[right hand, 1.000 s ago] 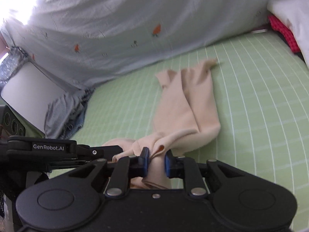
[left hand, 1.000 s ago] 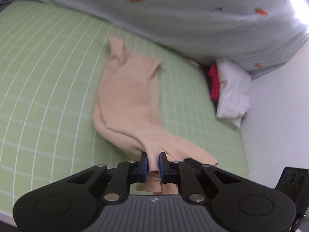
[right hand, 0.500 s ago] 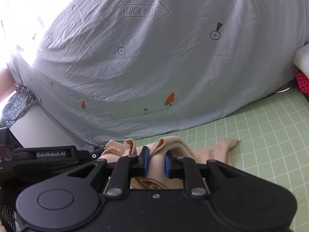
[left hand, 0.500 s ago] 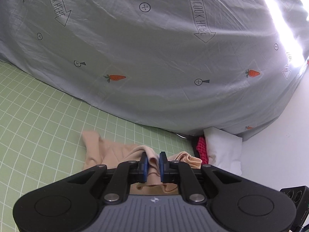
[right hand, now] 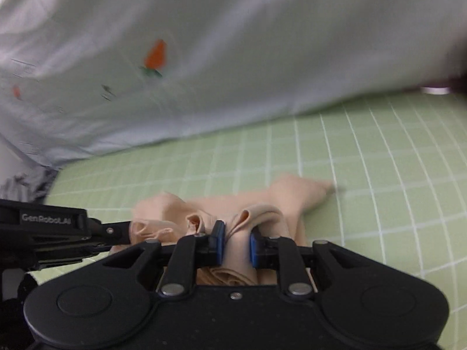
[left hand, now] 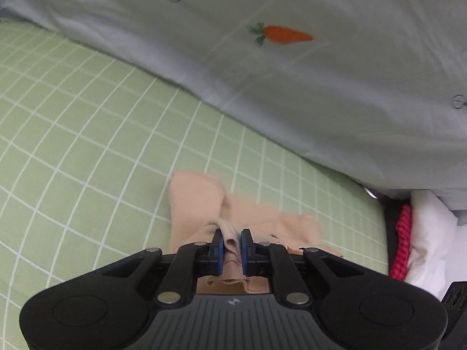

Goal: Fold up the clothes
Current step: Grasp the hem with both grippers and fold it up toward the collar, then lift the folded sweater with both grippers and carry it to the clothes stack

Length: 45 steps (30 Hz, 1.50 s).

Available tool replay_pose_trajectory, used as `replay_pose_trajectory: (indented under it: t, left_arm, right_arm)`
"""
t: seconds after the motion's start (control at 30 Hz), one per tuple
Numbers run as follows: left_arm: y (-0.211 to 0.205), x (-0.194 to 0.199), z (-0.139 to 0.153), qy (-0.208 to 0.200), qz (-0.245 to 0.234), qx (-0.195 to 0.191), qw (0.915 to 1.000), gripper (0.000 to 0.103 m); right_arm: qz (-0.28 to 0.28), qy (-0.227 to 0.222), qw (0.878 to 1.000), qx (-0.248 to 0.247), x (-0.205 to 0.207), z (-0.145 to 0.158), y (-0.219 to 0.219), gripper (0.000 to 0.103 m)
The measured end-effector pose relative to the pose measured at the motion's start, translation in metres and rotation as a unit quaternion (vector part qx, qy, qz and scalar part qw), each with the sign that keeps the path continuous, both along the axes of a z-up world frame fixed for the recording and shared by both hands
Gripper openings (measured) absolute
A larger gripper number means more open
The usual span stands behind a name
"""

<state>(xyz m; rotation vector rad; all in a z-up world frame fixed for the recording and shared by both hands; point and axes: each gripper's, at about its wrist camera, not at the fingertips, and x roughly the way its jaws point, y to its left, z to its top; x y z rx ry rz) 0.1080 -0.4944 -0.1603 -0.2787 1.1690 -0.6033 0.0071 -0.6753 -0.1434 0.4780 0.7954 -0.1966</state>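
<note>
Left gripper [left hand: 232, 240], jaws clenched on a fold of the beige garment [left hand: 204, 201], low at 6 o'clock in its view. Garment bunched on the green checked bed [left hand: 73, 134], near the edge of the pale carrot-print sheet [left hand: 292, 73] from 10 to 3 o'clock. White pillow [left hand: 429, 233] and a red cloth [left hand: 404, 248] at 4 o'clock. Right gripper [right hand: 235, 242], jaws likewise grasping a bunch of the garment [right hand: 292, 198], left gripper's arm [right hand: 58, 227] at 9 o'clock.
</note>
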Motion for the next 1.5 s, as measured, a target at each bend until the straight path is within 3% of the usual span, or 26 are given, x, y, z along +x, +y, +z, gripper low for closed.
replay_pose_trajectory:
  t: [0.1, 0.23, 0.3, 0.37, 0.4, 0.43, 0.5, 0.63, 0.8, 0.9, 1.0, 1.07, 1.1, 1.13, 1.17, 1.2, 1.23, 1.5]
  left_arm:
    - [0.002, 0.008, -0.022, 0.022, 0.002, 0.001, 0.9998, 0.013]
    - [0.007, 0.010, -0.007, 0.001, 0.012, 0.011, 0.9999, 0.018]
    - [0.009, 0.009, -0.001, -0.008, 0.016, 0.019, 0.9997, 0.043]
    - [0.008, 0.006, -0.003, -0.010, 0.009, 0.032, 0.9994, 0.060]
    - [0.008, 0.004, -0.004, -0.010, 0.005, 0.038, 0.9992, 0.068]
    - [0.008, 0.002, -0.004, -0.011, 0.001, 0.044, 0.9990, 0.070]
    - [0.008, -0.001, -0.006, -0.013, -0.006, 0.057, 0.9983, 0.072]
    - [0.008, -0.008, -0.009, -0.016, -0.021, 0.082, 0.9963, 0.072]
    - [0.007, -0.014, -0.017, -0.011, -0.039, 0.108, 0.9933, 0.072]
    - [0.006, -0.013, -0.030, 0.010, -0.033, 0.082, 0.9960, 0.072]
    - [0.005, -0.013, -0.033, 0.007, -0.032, 0.051, 0.9982, 0.072]
    - [0.002, -0.014, -0.034, 0.005, -0.036, 0.033, 0.9988, 0.066]
    - [0.000, -0.016, -0.035, 0.007, -0.032, 0.027, 0.9991, 0.059]
    - [-0.001, -0.017, -0.035, 0.008, -0.025, 0.025, 0.9993, 0.052]
    - [0.000, -0.020, -0.034, 0.010, -0.021, 0.019, 0.9996, 0.038]
    - [0.001, -0.023, -0.031, 0.011, -0.017, 0.012, 0.9997, 0.028]
    - [0.003, -0.027, -0.026, 0.013, -0.015, 0.002, 0.9998, 0.026]
    - [0.021, -0.109, 0.034, -0.003, -0.053, -0.017, 0.9984, 0.021]
  right_arm:
    - [-0.009, -0.005, 1.000, -0.002, -0.002, -0.014, -0.001, 0.019]
    - [0.008, 0.008, 1.000, 0.010, 0.006, -0.006, -0.007, 0.021]
    - [0.018, 0.003, 1.000, 0.006, 0.009, 0.006, -0.012, 0.030]
    - [-0.025, -0.035, 0.998, -0.050, 0.001, 0.029, -0.014, 0.102]
    - [-0.038, -0.052, 0.995, -0.069, -0.005, 0.036, -0.015, 0.098]
    - [-0.051, -0.070, 0.992, -0.089, -0.011, 0.044, -0.016, 0.103]
    - [-0.056, -0.079, 0.990, -0.106, -0.019, 0.051, -0.018, 0.103]
    - [-0.030, -0.014, 0.995, -0.089, -0.019, 0.031, -0.016, 0.103]
    - [-0.018, 0.032, 0.999, -0.016, -0.012, 0.001, -0.014, 0.103]
    - [-0.009, 0.048, 0.999, 0.019, -0.006, -0.013, -0.011, 0.102]
    - [-0.007, 0.058, 0.998, 0.014, -0.001, -0.019, -0.008, 0.100]
    - [-0.002, 0.044, 0.999, 0.022, -0.002, -0.018, -0.007, 0.087]
    - [0.005, 0.040, 0.999, 0.030, -0.002, -0.017, -0.006, 0.080]
    - [0.012, 0.036, 0.999, 0.038, -0.003, -0.016, -0.004, 0.068]
    - [0.015, 0.034, 0.998, 0.049, -0.004, -0.014, -0.003, 0.053]
    - [0.013, 0.030, 0.998, 0.056, -0.007, -0.010, -0.002, 0.047]
    - [0.007, 0.027, 0.998, 0.053, -0.015, -0.004, 0.002, 0.039]
    - [-0.016, 0.015, 0.999, 0.039, -0.095, 0.046, 0.039, 0.030]
